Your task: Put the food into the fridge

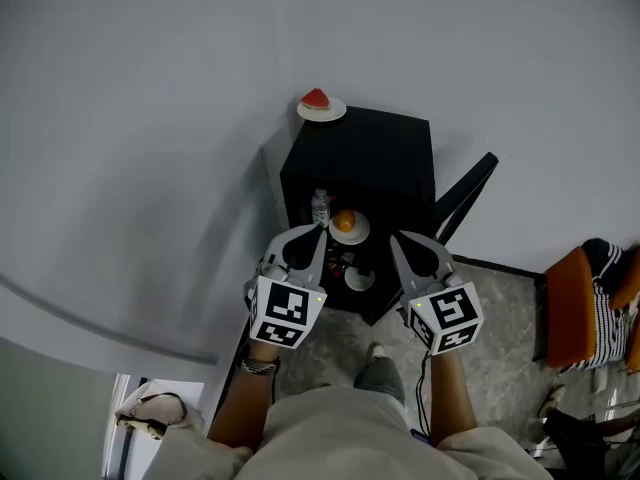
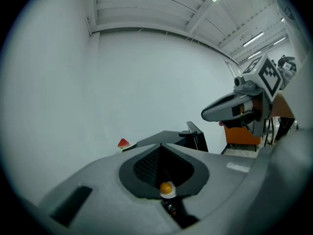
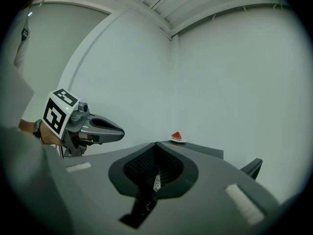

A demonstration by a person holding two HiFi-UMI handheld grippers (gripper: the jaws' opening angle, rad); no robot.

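Note:
A small black fridge [image 1: 360,148] stands against the white wall with its door [image 1: 466,196] swung open to the right. On its top sits a red watermelon slice on a white plate [image 1: 318,102] [image 2: 123,143] [image 3: 176,137]. Inside I see a small bottle [image 1: 320,207], an orange on a white plate [image 1: 347,224] [image 2: 166,187] and a white dish [image 1: 359,279] lower down. My left gripper [image 1: 322,231] [image 2: 161,145] and right gripper [image 1: 393,237] [image 3: 156,144] hover side by side in front of the open fridge. Both are shut and hold nothing.
An orange chair with striped cloth [image 1: 580,303] stands at the right on the marbled floor. A light bag [image 1: 150,413] lies at the lower left. The fridge sits close to the wall's corner.

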